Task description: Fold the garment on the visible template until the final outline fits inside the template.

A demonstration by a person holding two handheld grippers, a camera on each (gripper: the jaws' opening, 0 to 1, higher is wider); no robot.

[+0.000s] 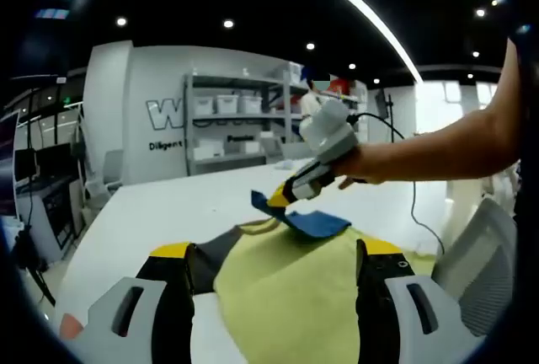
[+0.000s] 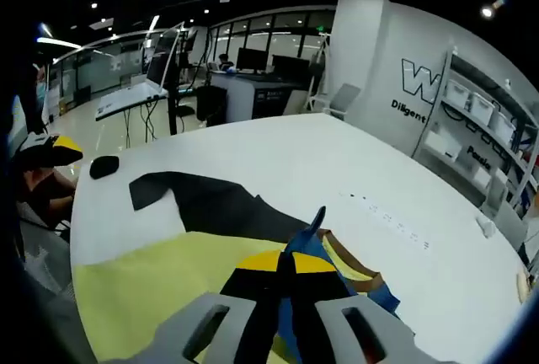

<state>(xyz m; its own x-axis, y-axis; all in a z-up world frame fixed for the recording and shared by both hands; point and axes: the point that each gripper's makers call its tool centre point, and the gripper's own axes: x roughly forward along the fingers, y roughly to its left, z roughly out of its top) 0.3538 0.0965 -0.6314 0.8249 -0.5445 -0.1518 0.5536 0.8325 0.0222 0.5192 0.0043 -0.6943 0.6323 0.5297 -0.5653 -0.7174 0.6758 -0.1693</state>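
A yellow garment lies spread on the white table; it has a dark grey sleeve and a blue sleeve. My left gripper hovers open over the yellow body, one jaw on each side. My right gripper, held in a person's hand, is shut on the blue sleeve and lifts it off the cloth. In the right gripper view, my right gripper pinches the blue sleeve, with the yellow garment and the dark grey sleeve lying flat beyond. My left gripper shows at the left edge.
A small black object lies near the table's edge. Faint dark marks dot the white table. Shelving with bins stands behind, with desks with monitors and a grey chair close by.
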